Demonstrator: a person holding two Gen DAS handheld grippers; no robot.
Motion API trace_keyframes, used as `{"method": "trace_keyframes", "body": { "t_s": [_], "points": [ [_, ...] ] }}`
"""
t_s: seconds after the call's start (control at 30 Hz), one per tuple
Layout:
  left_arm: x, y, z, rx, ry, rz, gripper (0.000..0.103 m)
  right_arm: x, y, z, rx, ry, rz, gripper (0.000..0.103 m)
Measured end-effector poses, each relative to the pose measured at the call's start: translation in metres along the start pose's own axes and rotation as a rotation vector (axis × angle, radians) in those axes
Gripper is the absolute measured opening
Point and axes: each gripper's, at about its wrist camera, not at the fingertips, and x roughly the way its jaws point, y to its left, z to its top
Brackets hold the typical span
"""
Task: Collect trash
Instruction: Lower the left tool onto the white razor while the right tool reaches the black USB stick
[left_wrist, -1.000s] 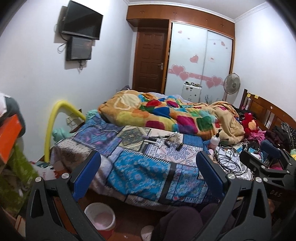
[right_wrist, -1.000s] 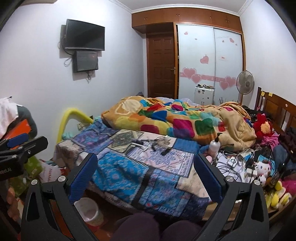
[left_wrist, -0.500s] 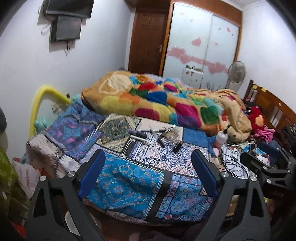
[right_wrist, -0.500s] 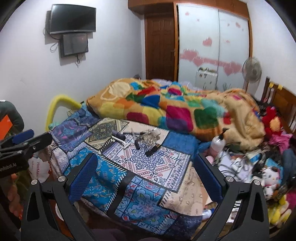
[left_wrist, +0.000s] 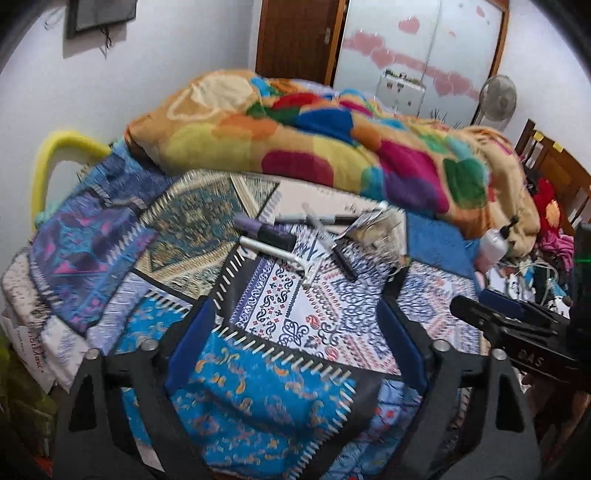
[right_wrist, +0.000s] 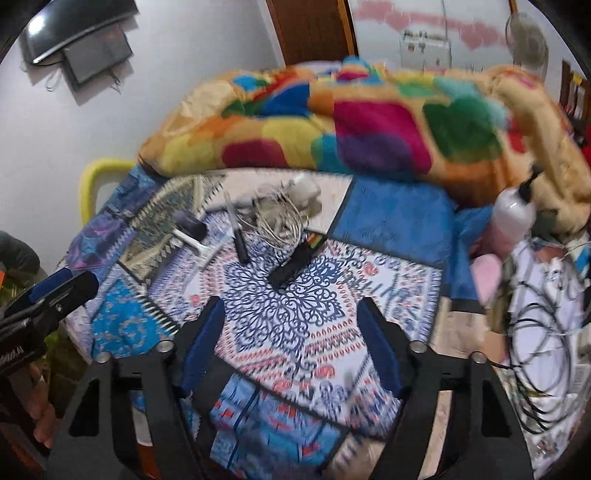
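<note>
We see our left gripper (left_wrist: 295, 325) and right gripper (right_wrist: 291, 339) both empty above the patchwork bedspread (right_wrist: 295, 302), jaws just narrowing yet still apart. The scattered trash (right_wrist: 273, 221) lies at twelve o'clock.

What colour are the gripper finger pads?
Blue pads on black frames; clearest in the right wrist view.

A patchwork bedspread (left_wrist: 258, 387) covers the bed. Behind it lies a bright multicoloured blanket (left_wrist: 332, 147); a white bottle (right_wrist: 513, 214) and tangled cables (right_wrist: 543, 332) sit at its right.
</note>
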Motion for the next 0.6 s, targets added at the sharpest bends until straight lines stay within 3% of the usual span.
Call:
{"method": "trace_keyframes", "body": {
  "t_s": [0.2,0.3,0.5,0.6],
  "points": [
    [0.064,0.013,0.012,-0.056,0.059,-0.005,0.061,0.055,0.002,0.015,0.007,0.053,0.017,0.044],
    [0.089,0.015,0.018,-0.092,0.091,-0.017,0.051,0.067,0.007,0.019,0.007,0.047,0.006,0.042],
    [0.12,0.017,0.03,-0.2,0.105,-0.084,0.05,0.075,0.022,0.016,-0.11,-0.005,-0.111,0.042],
    [0.132,0.015,0.034,-0.233,0.123,-0.053,0.044,0.075,0.025,0.013,-0.155,-0.012,-0.141,0.041]
  ]
}}
